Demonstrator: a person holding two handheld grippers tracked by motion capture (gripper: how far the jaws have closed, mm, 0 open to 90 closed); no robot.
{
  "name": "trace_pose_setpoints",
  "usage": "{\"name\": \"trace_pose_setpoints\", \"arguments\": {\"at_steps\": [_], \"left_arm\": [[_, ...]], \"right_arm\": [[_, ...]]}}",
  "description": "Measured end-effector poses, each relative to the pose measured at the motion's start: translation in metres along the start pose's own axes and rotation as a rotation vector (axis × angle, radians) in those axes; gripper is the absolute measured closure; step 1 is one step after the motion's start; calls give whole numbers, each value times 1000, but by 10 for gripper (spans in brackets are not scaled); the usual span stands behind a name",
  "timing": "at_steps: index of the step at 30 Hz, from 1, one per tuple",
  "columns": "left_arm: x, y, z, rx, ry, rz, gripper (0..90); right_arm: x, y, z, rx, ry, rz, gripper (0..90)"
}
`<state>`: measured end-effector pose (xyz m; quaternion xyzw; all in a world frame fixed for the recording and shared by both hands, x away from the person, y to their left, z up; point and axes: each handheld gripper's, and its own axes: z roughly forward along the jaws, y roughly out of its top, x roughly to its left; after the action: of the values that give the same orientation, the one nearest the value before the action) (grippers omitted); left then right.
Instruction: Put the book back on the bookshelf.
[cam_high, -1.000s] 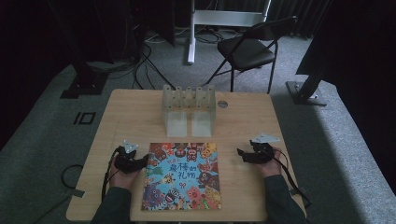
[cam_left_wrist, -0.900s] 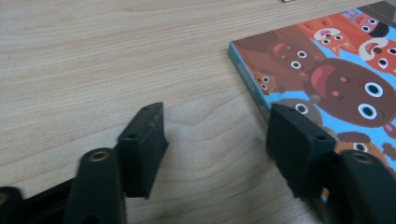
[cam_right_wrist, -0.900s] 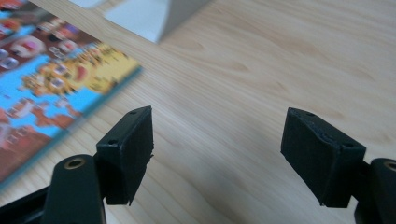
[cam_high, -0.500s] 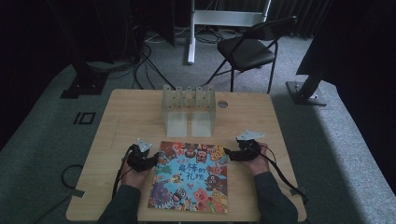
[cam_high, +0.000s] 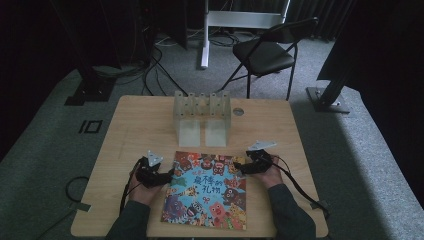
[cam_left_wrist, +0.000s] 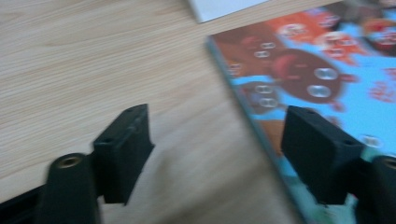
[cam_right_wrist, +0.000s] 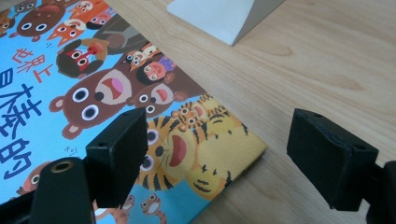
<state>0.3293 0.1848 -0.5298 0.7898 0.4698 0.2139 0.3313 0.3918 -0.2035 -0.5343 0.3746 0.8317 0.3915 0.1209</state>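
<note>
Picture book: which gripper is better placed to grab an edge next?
Right, marginally. The right gripper has its wide-open jaws astride a corner of the picture book. The left gripper is open at the opposite edge, one jaw over the cover, in a blurred view.

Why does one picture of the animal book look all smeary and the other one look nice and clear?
In the left gripper view the book and table are smeared by motion blur. In the right gripper view the book's animals are sharp and evenly lit. The high view is dim, with dark surroundings.
</note>
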Motion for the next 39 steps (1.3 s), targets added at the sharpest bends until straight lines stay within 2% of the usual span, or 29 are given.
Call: {"name": "trace_pose_setpoints", "arguments": {"at_steps": [3, 6, 11, 12, 14, 17, 21, 23, 25, 26, 27, 29, 33, 36, 39], "left_arm": [[-11, -3, -5, 8, -46, 49, 165], [-22, -7, -11, -7, -90, 94, 144], [-32, -13, -18, -15, -154, 118, 113], [-35, -14, -20, -13, -159, 123, 111], [-43, -17, -22, 11, -143, 140, 111], [-55, -22, -23, 36, -169, 183, 109], [-72, -26, -26, 32, -215, 242, 89], [-82, -28, -28, 31, -212, 268, 77], [-91, -32, -29, 43, -225, 304, 44], [-91, -32, -29, 43, -225, 304, 29], [-97, -35, -30, 37, -257, 316, 29], [-101, -36, -32, 28, -265, 338, 29], [-111, -40, -35, 20, -312, 382, 29], [-118, -43, -38, 8, -330, 414, 29], [-123, -45, -40, -2, -342, 437, 29]], "right_arm": [[1, -1, 2, 17, 8, -3, 203], [2, -3, 4, 26, 13, -6, 203], [3, -3, 5, 22, 32, -4, 205], [2, -3, 6, 25, 32, -2, 205], [2, -3, 7, 26, 36, -3, 207], [2, -3, 8, 29, 37, -2, 216], [2, -3, 7, 30, 28, -5, 231], [2, -3, 7, 31, 27, -4, 233], [2, -3, 7, 31, 27, -6, 233], [2, -3, 7, 31, 27, -6, 233], [2, -3, 7, 32, 27, -6, 233], [2, -3, 6, 31, 28, 7, 232], [2, -1, 2, 18, 34, 15, 241], [2, -1, 1, 4, 49, 10, 255], [2, -1, 2, -1, 44, 11, 255]]}}
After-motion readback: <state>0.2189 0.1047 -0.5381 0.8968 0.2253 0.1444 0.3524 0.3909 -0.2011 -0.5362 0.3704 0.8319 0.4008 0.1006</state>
